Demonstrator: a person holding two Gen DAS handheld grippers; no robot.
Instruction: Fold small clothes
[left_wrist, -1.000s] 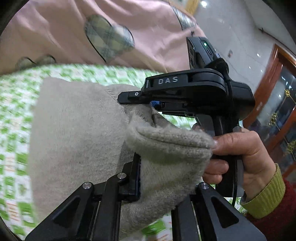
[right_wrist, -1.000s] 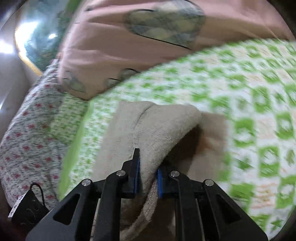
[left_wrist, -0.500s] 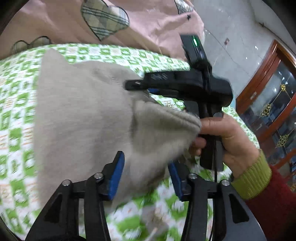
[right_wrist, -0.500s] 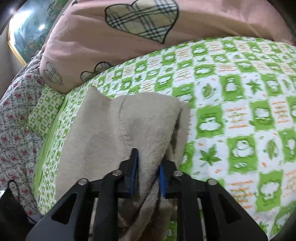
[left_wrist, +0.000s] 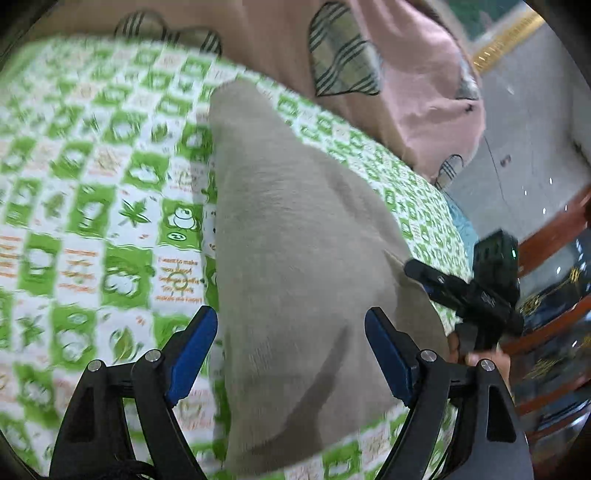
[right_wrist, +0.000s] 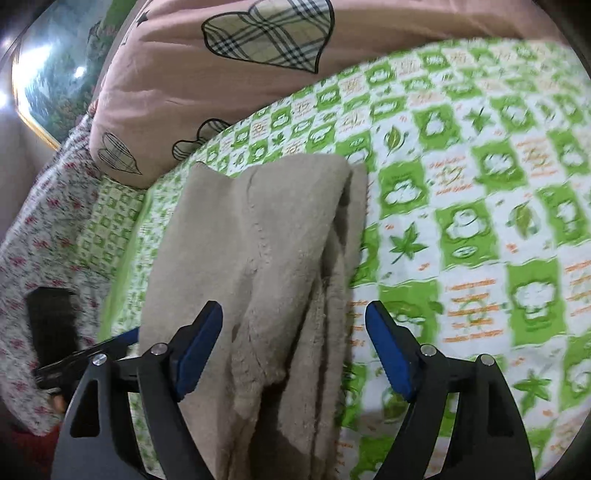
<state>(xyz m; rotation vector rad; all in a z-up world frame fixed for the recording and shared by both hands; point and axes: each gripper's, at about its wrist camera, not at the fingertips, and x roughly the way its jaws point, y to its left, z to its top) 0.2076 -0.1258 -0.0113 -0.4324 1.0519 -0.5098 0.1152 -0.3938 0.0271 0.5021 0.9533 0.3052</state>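
A green-and-white patterned bedsheet (right_wrist: 461, 206) fills both views, a pink heart-print quilt (right_wrist: 221, 85) along the top. The folded beige knit garment (right_wrist: 266, 258) lies flat at frame centre. The left gripper (left_wrist: 290, 354) and right gripper (right_wrist: 293, 350) hover over it, jaws spread wide, holding nothing

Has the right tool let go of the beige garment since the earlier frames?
Yes. The right tool was clamped on the beige garment; now it is open and the garment lies folded on the green checked sheet.
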